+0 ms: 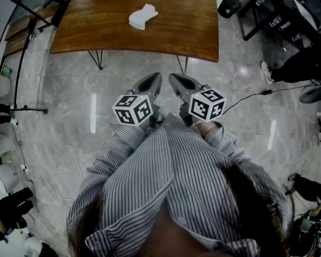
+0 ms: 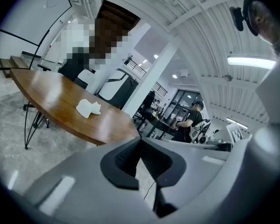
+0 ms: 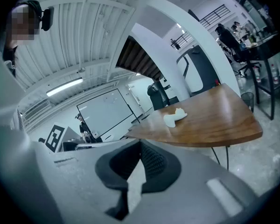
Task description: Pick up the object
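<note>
1. Floor (image 1: 69, 100): grey, glossy, running under the table (image 1: 112, 31) and out from its near edge. Looks slick enough to cost footing on a hurried step toward the table.
2. Table: brown, polished wood on thin hairpin legs (image 1: 99, 60) below its near edge. Easy to knock with a knee or a gripper on the way in, which could jolt whatever lies on top.
3. Striped shirt (image 1: 171, 186): well back from the table's near edge, so no reach begun by the look of it.
4. Left gripper (image 1: 154, 80): short of the table's near edge, above the floor, pads pressed together at the tips with nothing between.
5. Right gripper (image 1: 175, 81): just beside the left one, equally short of the table, clamped to with nothing held. Likely to shove the target away unless opened before arrival; likely to clash with its neighbour if both advance side by side.
6. Object (image 1: 143, 16): white, lumpy, irregular, lying alone near the table's middle, toward the far edge. Long lean needed; may skid on the smooth top or twist out of a grip taken across an uneven part.
7. Cable (image 1: 246, 98): thin, on the floor off the table's right near corner. Trip or snag risk if the approach drifts that way.
</note>
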`<state>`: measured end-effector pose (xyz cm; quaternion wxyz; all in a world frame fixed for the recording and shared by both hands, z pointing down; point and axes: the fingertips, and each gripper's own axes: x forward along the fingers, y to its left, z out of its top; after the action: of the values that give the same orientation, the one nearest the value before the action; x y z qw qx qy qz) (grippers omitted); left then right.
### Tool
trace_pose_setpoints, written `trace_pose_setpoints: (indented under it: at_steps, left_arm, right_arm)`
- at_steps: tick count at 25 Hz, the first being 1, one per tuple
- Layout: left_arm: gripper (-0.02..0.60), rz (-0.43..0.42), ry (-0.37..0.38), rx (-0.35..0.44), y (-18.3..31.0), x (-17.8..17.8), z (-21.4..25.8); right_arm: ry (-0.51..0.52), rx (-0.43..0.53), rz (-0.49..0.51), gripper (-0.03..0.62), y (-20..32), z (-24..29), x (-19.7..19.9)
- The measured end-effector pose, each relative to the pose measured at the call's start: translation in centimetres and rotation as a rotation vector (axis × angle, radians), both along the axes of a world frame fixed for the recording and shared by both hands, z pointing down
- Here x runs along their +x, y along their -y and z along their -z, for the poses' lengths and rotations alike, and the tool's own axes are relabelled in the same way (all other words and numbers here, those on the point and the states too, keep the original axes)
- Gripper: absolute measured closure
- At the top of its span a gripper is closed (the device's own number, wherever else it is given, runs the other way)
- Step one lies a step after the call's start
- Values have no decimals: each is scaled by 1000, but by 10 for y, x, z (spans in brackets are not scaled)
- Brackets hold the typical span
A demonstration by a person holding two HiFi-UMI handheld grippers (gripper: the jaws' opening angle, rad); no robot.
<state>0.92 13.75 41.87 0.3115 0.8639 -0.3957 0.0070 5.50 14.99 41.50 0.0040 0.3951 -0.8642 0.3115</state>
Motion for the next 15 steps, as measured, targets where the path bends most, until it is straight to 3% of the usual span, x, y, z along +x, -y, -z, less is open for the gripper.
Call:
trace_pose_setpoints:
  at_steps: [15]
  left_arm:
    - [577, 31, 1, -13, 12, -4, -1]
  right_arm:
    - [-43, 6, 33, 592, 9, -2, -2]
